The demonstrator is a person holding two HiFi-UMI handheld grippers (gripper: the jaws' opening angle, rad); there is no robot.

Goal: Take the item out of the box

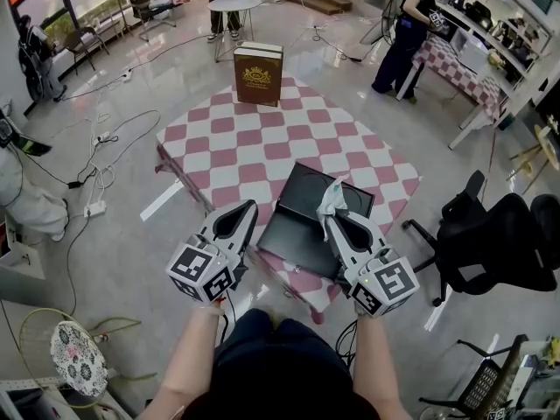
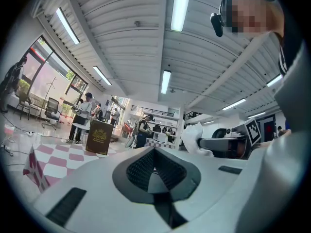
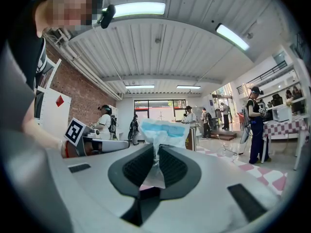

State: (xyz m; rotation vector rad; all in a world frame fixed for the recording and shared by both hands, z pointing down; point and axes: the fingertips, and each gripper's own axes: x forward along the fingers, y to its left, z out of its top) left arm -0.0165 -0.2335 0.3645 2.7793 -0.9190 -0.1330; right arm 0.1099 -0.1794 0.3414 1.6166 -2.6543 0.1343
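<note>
On the pink-and-white checked table [image 1: 227, 147] a flat black box [image 1: 293, 234] lies open by the near edge. Above the box, my right gripper [image 1: 329, 215] is shut on a crumpled white and pale-blue packet [image 1: 332, 196]. In the right gripper view the packet [image 3: 163, 130] sticks up from between the pinched jaws of the right gripper [image 3: 156, 152]. My left gripper [image 1: 250, 205] hovers just left of the box. Its jaws are shut with nothing between them, as the left gripper [image 2: 154, 152] shows in its own view, where the packet [image 2: 193, 136] is off to the right.
A brown box with a gold emblem [image 1: 258, 75] stands upright at the table's far side. A black office chair [image 1: 499, 243] is on the right. Cables [image 1: 96, 160] trail over the floor on the left. People stand near the round table [image 1: 234, 5] and the desks behind.
</note>
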